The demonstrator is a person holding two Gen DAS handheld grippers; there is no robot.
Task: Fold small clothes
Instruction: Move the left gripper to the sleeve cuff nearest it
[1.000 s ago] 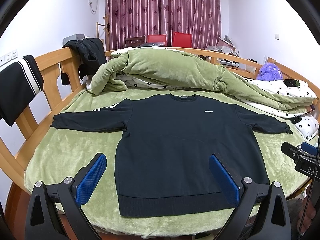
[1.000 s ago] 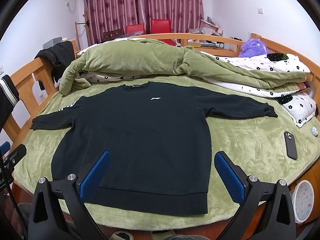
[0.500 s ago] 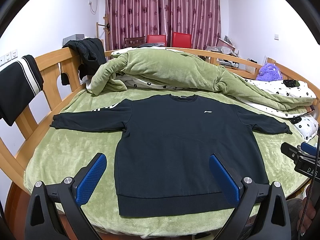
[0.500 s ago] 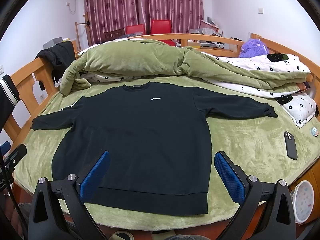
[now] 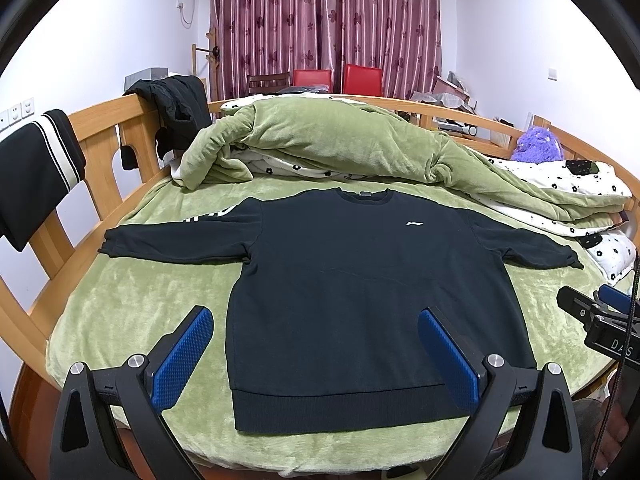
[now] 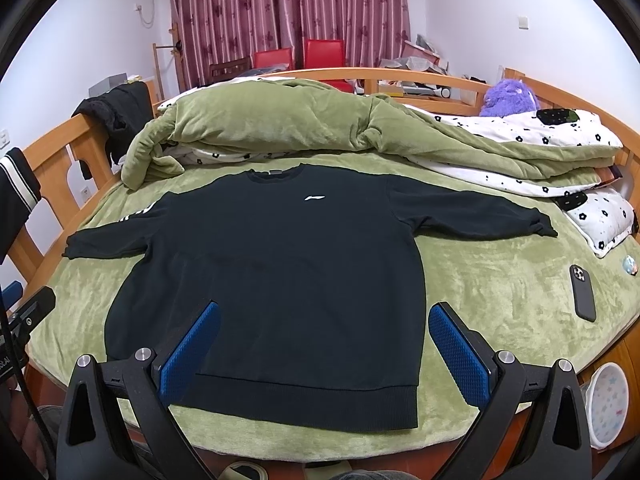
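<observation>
While the bed (image 5: 132,292) is carrying it flat and face up on its green plush cover, the black sweatshirt (image 5: 360,288) is lying with both sleeves spread, hem toward the claws. It is probably handling soft and limp, so pinching hem corners or a cuff (image 6: 540,226) is looking wisest. The left claw (image 5: 316,356) and right claw (image 6: 324,354) are both gaping wide, holding nothing, just above the hem.

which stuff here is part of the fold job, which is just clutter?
Job: black sweatshirt, spread flat; left gripper and right gripper, both open, holding nothing.

Clutter: phone, green quilt, purple plush toy, black jacket on the bed rail.
</observation>
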